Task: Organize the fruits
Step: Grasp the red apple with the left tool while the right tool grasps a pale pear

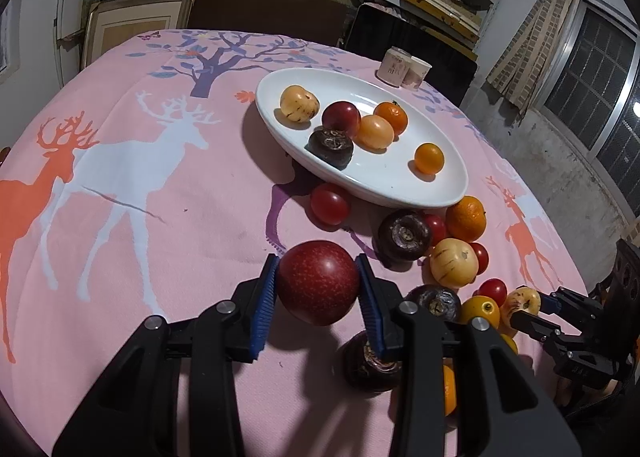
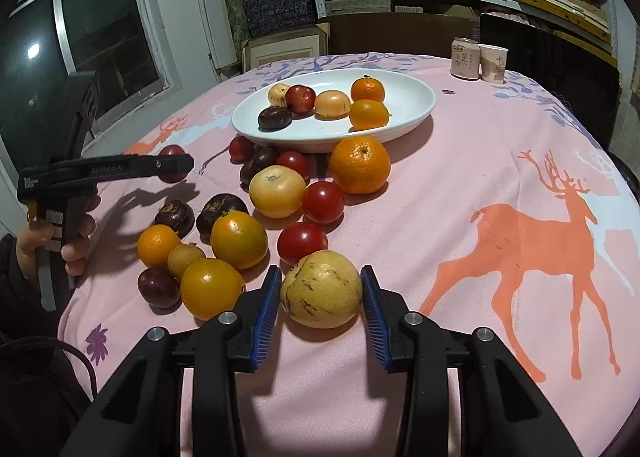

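Shelves full of flat boxes are standing behind my table, and a pink cloth with deer and trees (image 1: 120, 161) is covering it. I am squeezing a round dark red plum (image 1: 318, 282) between the blue pads of my left gripper (image 1: 318, 297), just above the cloth. My right gripper (image 2: 321, 299) is pinching a pale yellow melon with brown streaks (image 2: 321, 288), both pads touching it. More small fruits are lying near a white oval plate (image 2: 404, 117), which is holding six fruits already.
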`<act>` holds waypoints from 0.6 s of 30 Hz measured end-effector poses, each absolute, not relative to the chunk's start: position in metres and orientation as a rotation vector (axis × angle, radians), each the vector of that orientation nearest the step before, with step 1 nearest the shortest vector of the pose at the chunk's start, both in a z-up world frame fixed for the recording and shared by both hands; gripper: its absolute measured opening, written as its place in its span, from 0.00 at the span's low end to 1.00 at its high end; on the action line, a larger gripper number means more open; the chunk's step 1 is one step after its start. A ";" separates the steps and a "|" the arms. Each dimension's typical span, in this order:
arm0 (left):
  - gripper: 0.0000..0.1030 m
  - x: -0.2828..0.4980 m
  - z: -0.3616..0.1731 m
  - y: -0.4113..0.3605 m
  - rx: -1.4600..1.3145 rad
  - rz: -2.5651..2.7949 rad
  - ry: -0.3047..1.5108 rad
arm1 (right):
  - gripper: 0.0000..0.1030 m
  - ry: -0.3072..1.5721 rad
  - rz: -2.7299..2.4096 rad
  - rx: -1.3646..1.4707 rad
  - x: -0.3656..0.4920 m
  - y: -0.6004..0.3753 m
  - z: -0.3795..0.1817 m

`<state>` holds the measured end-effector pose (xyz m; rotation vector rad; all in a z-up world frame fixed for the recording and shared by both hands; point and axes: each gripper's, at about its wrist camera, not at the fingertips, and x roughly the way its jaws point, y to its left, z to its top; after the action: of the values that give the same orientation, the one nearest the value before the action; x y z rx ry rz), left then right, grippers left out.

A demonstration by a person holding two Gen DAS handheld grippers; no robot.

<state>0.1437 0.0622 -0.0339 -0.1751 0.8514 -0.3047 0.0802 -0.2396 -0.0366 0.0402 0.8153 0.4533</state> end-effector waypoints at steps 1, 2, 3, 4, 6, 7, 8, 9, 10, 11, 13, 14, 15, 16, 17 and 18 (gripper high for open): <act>0.36 0.143 -0.034 0.062 -0.173 -0.304 0.848 | 0.39 0.814 0.454 0.058 0.081 -0.242 -0.037; 0.37 0.142 -0.033 0.062 -0.172 -0.306 0.844 | 0.39 0.811 0.456 0.075 0.081 -0.245 -0.037; 0.38 0.142 -0.032 0.062 -0.171 -0.310 0.838 | 0.39 0.809 0.456 0.088 0.081 -0.247 -0.037; 0.37 0.141 -0.031 0.062 -0.165 -0.309 0.828 | 0.39 0.805 0.455 0.098 0.080 -0.249 -0.037; 0.37 0.140 -0.030 0.061 -0.155 -0.302 0.825 | 0.39 0.801 0.455 0.114 0.080 -0.251 -0.036; 0.37 0.142 -0.032 0.061 -0.156 -0.295 0.838 | 0.39 0.803 0.456 0.118 0.081 -0.251 -0.036; 0.38 0.143 -0.034 0.062 -0.166 -0.294 0.850 | 0.39 0.807 0.459 0.121 0.081 -0.251 -0.037; 0.38 0.143 -0.033 0.063 -0.170 -0.295 0.848 | 0.39 0.808 0.463 0.123 0.081 -0.252 -0.037; 0.38 0.141 -0.033 0.061 -0.154 -0.305 0.852 | 0.39 0.809 0.466 0.124 0.081 -0.252 -0.037; 0.40 0.140 -0.034 0.056 -0.127 -0.317 0.864 | 0.39 0.813 0.470 0.125 0.081 -0.251 -0.038; 0.44 0.139 -0.039 0.042 -0.047 -0.320 0.902 | 0.39 0.822 0.479 0.131 0.082 -0.252 -0.039; 0.55 0.140 -0.042 0.038 -0.019 -0.304 0.925 | 0.39 0.823 0.480 0.135 0.083 -0.252 -0.039; 0.63 0.142 -0.046 0.037 -0.009 -0.286 0.948 | 0.39 0.823 0.483 0.138 0.083 -0.252 -0.039; 0.74 0.144 -0.048 0.041 -0.026 -0.266 0.960 | 0.39 0.822 0.486 0.141 0.083 -0.253 -0.039; 0.80 0.146 -0.049 0.046 -0.054 -0.271 0.970 | 0.39 0.820 0.491 0.147 0.083 -0.254 -0.039; 0.81 0.146 -0.049 0.047 -0.063 -0.278 0.968 | 0.39 0.819 0.497 0.152 0.083 -0.254 -0.039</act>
<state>0.1455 0.0471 -0.0492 -0.0634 0.9676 -0.2776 0.0828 -0.2543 -0.0393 0.1523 0.8191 0.4967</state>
